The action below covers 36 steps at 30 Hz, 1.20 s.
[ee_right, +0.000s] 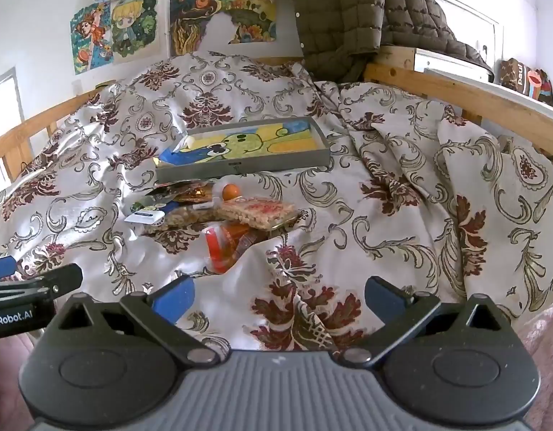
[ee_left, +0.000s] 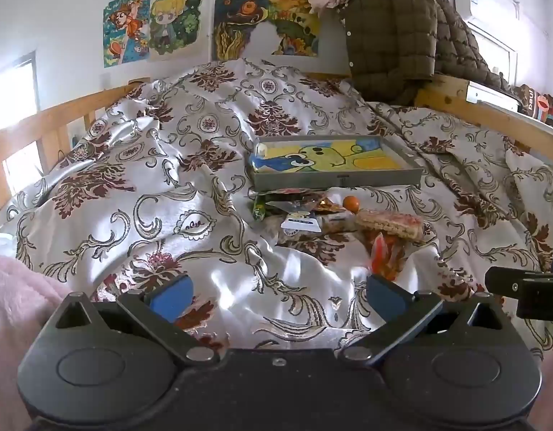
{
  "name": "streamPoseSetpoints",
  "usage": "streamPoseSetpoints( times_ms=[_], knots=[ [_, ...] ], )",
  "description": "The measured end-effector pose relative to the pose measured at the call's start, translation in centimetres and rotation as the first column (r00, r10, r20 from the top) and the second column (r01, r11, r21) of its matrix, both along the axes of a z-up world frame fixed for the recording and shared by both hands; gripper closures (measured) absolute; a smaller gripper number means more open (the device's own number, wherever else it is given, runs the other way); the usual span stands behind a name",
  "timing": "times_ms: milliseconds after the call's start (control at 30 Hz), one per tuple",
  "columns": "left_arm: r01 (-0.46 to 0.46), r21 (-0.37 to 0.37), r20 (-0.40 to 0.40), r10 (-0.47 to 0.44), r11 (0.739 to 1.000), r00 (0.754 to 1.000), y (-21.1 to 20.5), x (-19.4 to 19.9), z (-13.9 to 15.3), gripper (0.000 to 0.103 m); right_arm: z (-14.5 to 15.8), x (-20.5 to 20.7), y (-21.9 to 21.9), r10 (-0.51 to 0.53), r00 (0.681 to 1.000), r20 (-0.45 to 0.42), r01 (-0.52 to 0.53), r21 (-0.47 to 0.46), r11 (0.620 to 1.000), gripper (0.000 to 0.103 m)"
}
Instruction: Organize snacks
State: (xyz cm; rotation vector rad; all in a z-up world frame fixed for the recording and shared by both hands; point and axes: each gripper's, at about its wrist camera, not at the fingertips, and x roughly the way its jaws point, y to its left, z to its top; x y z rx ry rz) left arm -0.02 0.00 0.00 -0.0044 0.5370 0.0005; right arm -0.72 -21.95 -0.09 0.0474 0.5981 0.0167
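A grey tray (ee_left: 334, 181) with a cartoon picture on its floor lies on the bed; it also shows in the right wrist view (ee_right: 240, 170). In front of it sits a pile of snacks: a pink-topped cracker pack (ee_left: 389, 224) (ee_right: 256, 212), an orange packet (ee_left: 384, 255) (ee_right: 224, 246), a small orange ball (ee_left: 351, 203) (ee_right: 230, 191), a white-blue packet (ee_left: 300, 222) (ee_right: 145, 215) and a green stick (ee_left: 258, 210). My left gripper (ee_left: 276, 296) is open and empty, short of the pile. My right gripper (ee_right: 278, 298) is open and empty, right of the pile.
A patterned satin quilt (ee_left: 168, 179) covers the bed, with wooden rails (ee_left: 43, 122) at the left and right (ee_right: 456, 93). A brown padded coat (ee_left: 395, 28) hangs at the back right. A pink fleece blanket (ee_left: 14, 305) lies near left.
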Motion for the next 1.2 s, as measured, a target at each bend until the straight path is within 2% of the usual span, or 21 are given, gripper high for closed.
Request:
streamPoseSetpoints(
  times_ms=[1200],
  knots=[
    [-0.001,0.004,0.001,0.001,1.000,1.000,-0.03,0.01,-0.01,0.001,-0.24,0.15,0.02,0.002,1.000,0.000,-0.002,0.009,1.000,0.000]
  ],
)
